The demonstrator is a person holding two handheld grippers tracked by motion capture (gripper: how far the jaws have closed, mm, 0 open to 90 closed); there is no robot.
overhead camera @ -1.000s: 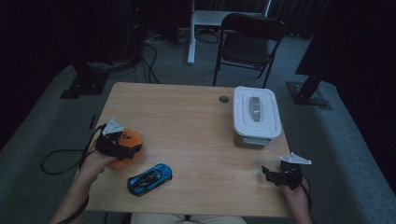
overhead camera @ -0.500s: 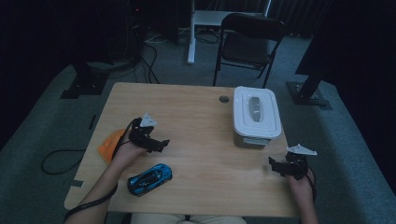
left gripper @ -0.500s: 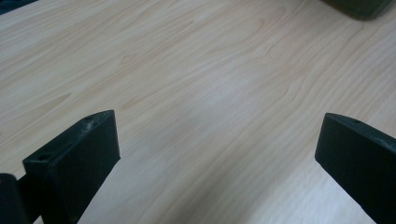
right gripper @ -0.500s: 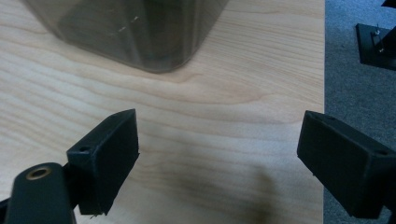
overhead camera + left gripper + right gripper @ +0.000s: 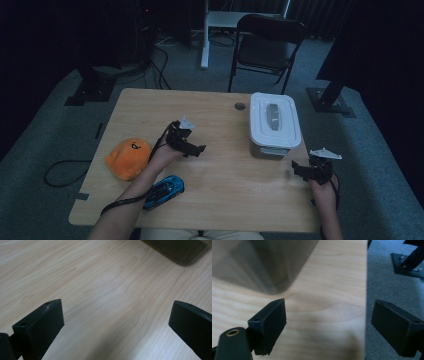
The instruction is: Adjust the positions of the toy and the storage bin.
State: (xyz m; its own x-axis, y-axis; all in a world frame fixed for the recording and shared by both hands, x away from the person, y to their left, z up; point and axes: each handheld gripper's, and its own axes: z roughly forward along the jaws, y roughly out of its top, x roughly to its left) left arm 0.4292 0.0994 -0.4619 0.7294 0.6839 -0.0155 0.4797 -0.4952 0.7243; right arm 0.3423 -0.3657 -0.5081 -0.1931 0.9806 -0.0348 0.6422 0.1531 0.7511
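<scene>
My left gripper hovers over the middle of the wooden table, open, with nothing between its jaws. In the left gripper view the left gripper has bare wood below its wide-apart jaws and a dark box corner far ahead. An orange plush toy lies behind it at the table's left. A blue toy car sits near the front edge beside the forearm. My right gripper stands open near the right edge, just in front of a white lidded box. The right gripper has the box wall at upper left.
A small round grommet sits in the table top behind the left gripper. A black folding chair and a white desk leg stand beyond the far edge. Grey carpet lies right of the table edge.
My left gripper has left the orange plush and moved right toward the table's middle; the plush stays at the left. My right gripper shifted slightly forward toward the box.
</scene>
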